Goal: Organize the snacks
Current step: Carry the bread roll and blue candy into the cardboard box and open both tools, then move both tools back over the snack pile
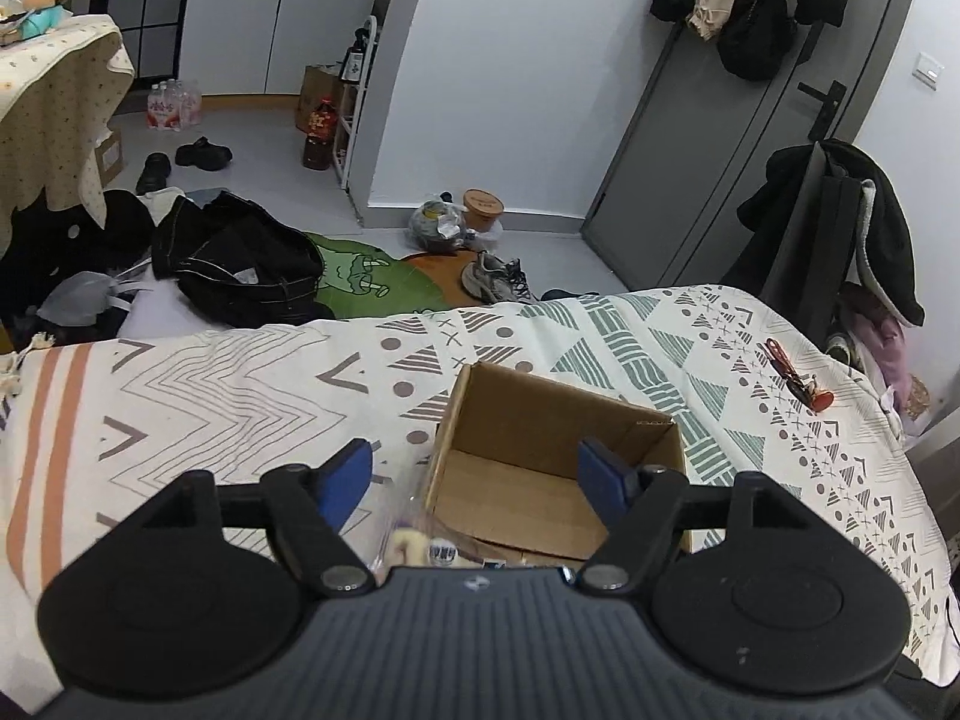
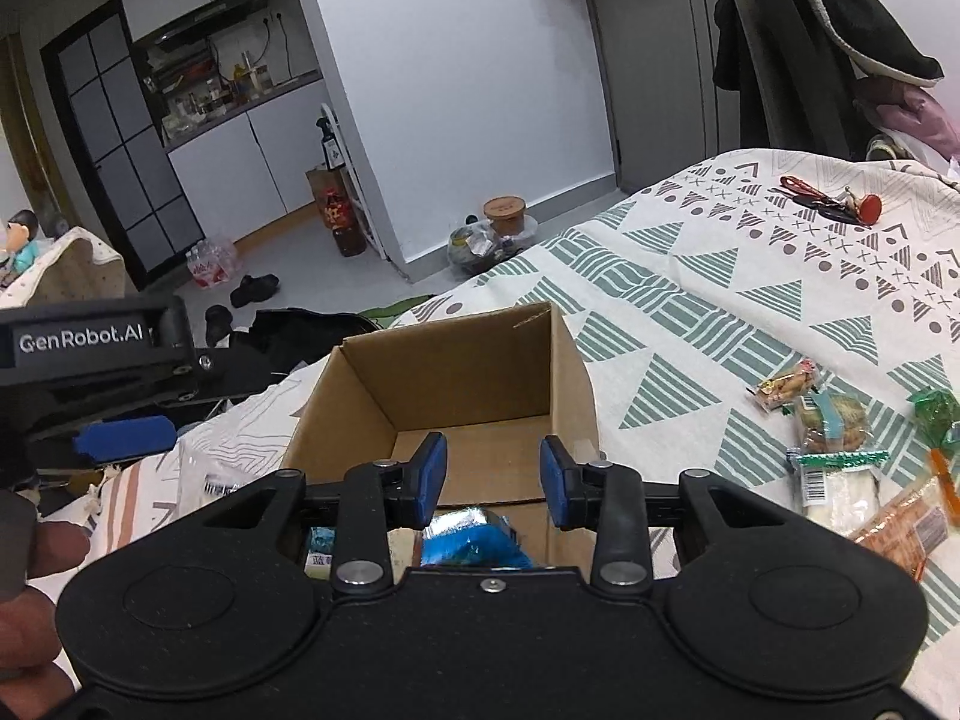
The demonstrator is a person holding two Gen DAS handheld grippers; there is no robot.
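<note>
Left gripper: we are holding the left gripper (image 1: pixel 474 477) wide apart over the near rim of the cardboard box (image 1: pixel 540 420), lower middle of the left wrist frame, with nothing between its blue pads (image 1: pixel 345 480).

Right gripper: we are hovering the right gripper (image 2: pixel 493 477) above the same cardboard box (image 2: pixel 456 372), lower centre of the right wrist frame; its jaws are spread with a gap between them and are gripping nothing.

Box: it is sitting open-topped on the patterned bedspread (image 1: pixel 240 372), its far half showing bare cardboard floor.

Blue packet: we are seeing a shiny blue snack packet (image 2: pixel 474 540) lying inside the box at its near end, just below the right gripper's fingers.

Clear bag: a transparent packet (image 1: pixel 414 540) is lying at the box's near left corner, partly hidden behind the left gripper's body.

Loose snacks: a cluster of wrapped snacks (image 2: pixel 834 438) is waiting on the bedspread at the right edge of the right wrist frame, well apart from the box.

Keys: a red-tagged key bunch (image 2: pixel 834 201) is lying on the bedspread, upper right.

Hand: our fingers (image 2: pixel 36 600) are showing at the lower left edge of the right wrist frame.
</note>
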